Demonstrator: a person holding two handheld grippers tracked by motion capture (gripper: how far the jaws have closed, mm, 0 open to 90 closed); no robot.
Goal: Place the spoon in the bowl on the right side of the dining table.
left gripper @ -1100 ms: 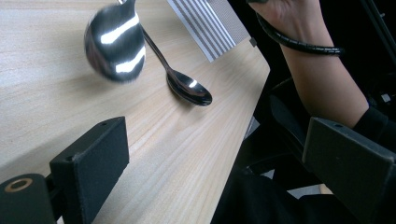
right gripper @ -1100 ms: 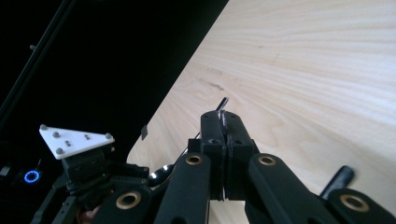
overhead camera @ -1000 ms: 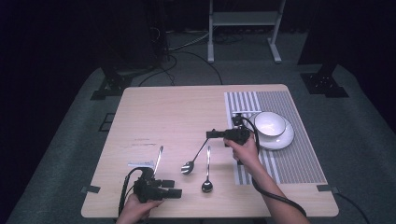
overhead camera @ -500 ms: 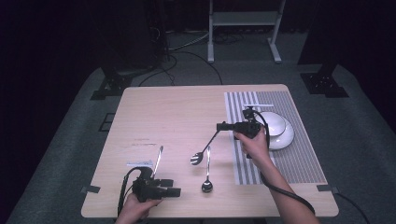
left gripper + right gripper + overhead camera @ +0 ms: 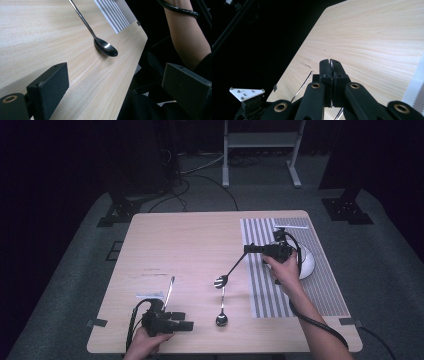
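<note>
My right gripper hovers over the table at the left edge of the striped mat, shut on the handle end of a metal spoon. That spoon slants down to the left, its bowl just above the wood. In the right gripper view the jaws pinch the thin handle. A second spoon lies flat on the table; it also appears ahead of my left gripper as the spoon. My left gripper rests open at the near table edge, nothing between its fingers.
A white bowl stands on the striped mat behind the right hand. A third metal utensil lies left of centre beside a white slip. The wooden table ends close to the left gripper. A metal stand stands on the floor beyond.
My right gripper has moved right and upward with the spoon, whose bowl has drifted right with it. The hand now covers part of the white bowl. The left gripper stayed put.
</note>
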